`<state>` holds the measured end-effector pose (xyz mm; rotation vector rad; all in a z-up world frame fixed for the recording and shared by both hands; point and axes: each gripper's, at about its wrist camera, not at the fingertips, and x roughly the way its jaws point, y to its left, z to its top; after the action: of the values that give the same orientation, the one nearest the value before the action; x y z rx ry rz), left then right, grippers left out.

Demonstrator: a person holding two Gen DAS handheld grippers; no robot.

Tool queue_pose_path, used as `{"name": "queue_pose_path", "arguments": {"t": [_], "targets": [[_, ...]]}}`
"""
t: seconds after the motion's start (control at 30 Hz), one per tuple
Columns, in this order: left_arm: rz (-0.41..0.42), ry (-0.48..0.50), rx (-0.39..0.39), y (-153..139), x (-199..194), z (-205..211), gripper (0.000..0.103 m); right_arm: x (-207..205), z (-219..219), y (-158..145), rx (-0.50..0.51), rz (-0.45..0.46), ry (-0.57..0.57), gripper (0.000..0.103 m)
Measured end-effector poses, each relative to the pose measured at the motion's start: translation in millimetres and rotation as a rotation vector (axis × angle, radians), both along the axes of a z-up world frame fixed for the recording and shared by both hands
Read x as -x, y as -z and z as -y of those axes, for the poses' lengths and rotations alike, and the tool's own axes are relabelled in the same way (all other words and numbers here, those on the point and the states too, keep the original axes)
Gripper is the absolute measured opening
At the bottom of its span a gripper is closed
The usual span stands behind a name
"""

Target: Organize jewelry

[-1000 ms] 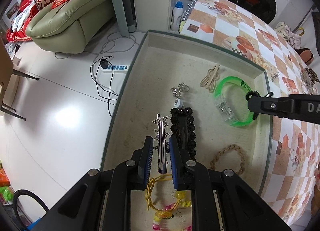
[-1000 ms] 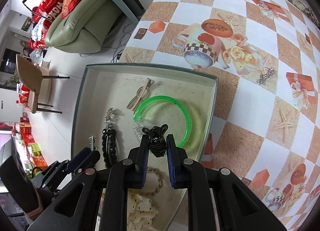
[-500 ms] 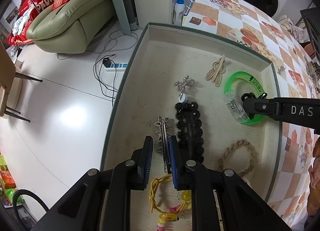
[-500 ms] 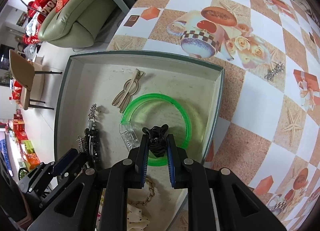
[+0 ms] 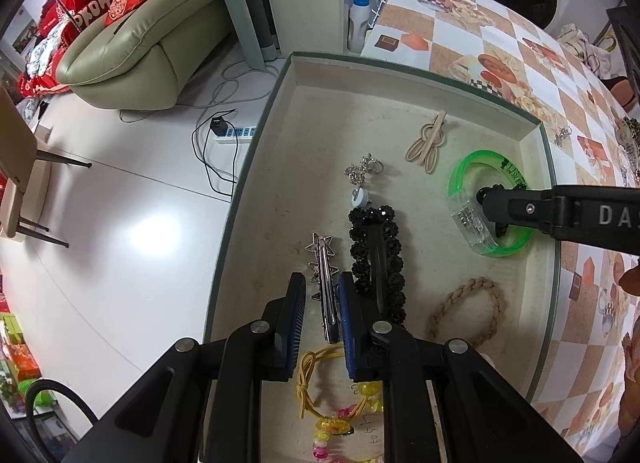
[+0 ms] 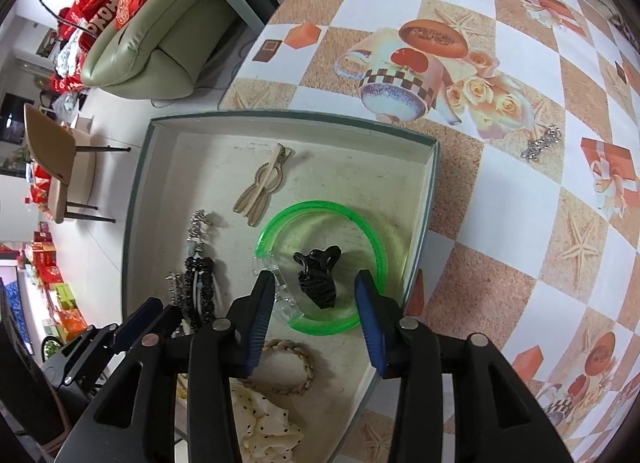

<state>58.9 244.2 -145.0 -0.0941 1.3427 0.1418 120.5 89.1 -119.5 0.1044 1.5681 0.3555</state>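
A cream tray (image 5: 280, 111) (image 6: 424, 199) on the patterned table holds the jewelry. My left gripper (image 5: 322, 299) is open, its pads on either side of a silver star hair clip (image 5: 325, 283) that lies on the tray floor. A black beaded hair clip (image 5: 376, 263) lies just right of it. My right gripper (image 6: 316, 295) is open above a small black claw clip (image 6: 318, 277), which lies inside the green bangle (image 6: 376, 247) (image 5: 460, 175). In the left wrist view the right gripper's arm covers the claw clip.
The tray also holds a beige hair clip (image 6: 262, 187), a silver charm (image 5: 362, 171), a braided rope ring (image 5: 466, 311), a yellow beaded band (image 5: 332, 395) and a dotted scrunchie (image 6: 264, 419). A silver piece (image 6: 540, 143) lies on the tablecloth outside the tray.
My right gripper moved over the green bangle, opened and let go of the black claw clip, which now lies inside the bangle. My left gripper has opened off the star clip.
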Motion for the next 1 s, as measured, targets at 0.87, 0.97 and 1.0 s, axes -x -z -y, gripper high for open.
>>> {"name": "queue_pose_path", "arguments": {"t": [0.87,0.97,1.0], "targets": [[0.041,-0.002,-0.014,-67,36,9,0.103,56,44,-87,0.047,0.101,0.018,0.091],[0.040,0.003,-0.022,-74,44,11,0.103,67,46,-99,0.072,0.129,0.001,0.091],[0.041,0.005,-0.023,-77,47,12,0.103,72,47,-104,0.082,0.142,-0.005,0.091]]}}
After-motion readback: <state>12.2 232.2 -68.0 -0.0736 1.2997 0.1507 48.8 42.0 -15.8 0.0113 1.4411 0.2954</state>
